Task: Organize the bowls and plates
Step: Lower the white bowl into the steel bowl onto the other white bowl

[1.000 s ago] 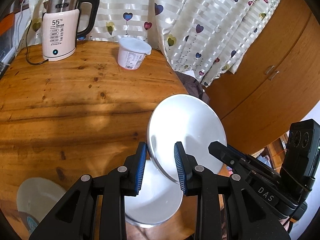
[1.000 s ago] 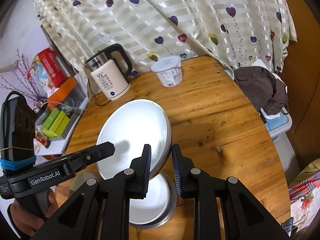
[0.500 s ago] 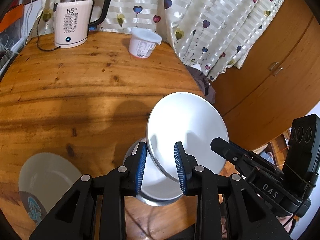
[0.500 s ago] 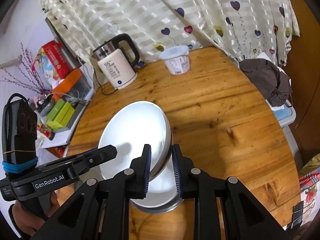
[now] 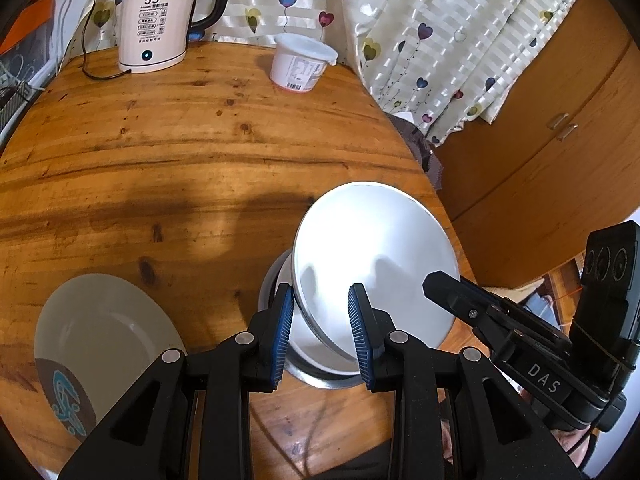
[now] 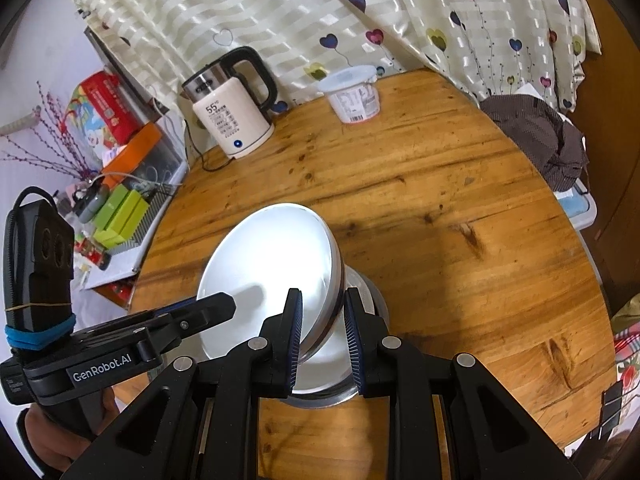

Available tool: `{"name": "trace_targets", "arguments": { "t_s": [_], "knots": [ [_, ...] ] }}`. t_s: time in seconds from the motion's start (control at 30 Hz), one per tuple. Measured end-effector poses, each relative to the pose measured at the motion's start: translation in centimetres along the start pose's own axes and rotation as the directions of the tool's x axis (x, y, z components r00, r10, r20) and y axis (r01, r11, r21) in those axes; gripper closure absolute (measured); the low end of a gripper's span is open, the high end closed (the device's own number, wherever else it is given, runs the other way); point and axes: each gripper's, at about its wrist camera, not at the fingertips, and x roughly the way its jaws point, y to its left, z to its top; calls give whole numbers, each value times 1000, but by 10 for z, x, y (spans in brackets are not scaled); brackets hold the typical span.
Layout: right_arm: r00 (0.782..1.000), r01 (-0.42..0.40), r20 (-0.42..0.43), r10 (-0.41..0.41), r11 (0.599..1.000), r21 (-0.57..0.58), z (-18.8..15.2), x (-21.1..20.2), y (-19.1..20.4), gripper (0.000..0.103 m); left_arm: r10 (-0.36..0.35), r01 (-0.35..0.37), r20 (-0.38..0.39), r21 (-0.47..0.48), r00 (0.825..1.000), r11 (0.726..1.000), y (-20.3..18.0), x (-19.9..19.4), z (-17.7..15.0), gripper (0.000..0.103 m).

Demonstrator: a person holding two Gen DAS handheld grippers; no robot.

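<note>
Your left tongs (image 5: pixel 320 324) and right tongs (image 6: pixel 322 330) are both clenched on the rim of the same steel plate (image 5: pixel 380 260), one on each side, holding it steeply tilted on edge. The plate hangs just above a second steel plate (image 5: pixel 320 372) lying flat at the near edge of the wooden table (image 5: pixel 180 140). A grey ceramic plate (image 5: pixel 96 340) lies flat nearby on your left; the kettle (image 5: pixel 156 24) and white tub (image 5: pixel 300 64) stand well apart at the far edge.
</note>
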Motion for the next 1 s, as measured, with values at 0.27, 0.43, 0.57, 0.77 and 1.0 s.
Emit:
{"name": "trace_targets", "arguments": {
  "t_s": [0.27,0.43,0.57,0.77,1.0],
  "knots": [
    [1000,-3,-29,4,1000,9,-6,6,-5,82,15,-15,-23,-3,1000,1000,1,6,-4,73],
    [999,-1,-43,1,1000,11,-8,9,-8,82,20,-20,-38,-6,999,1000,2,10,-6,73],
    [998,1,-55,0,1000,11,-9,13,-9,82,26,-26,-50,-9,998,1000,2,13,-7,73],
    [998,5,-69,-4,1000,10,-11,18,-11,82,33,-34,-61,-9,998,999,4,17,-9,73],
    [997,13,-79,-13,1000,9,-12,22,-14,82,36,-37,-73,-9,997,999,3,22,-9,73]
  ]
}}
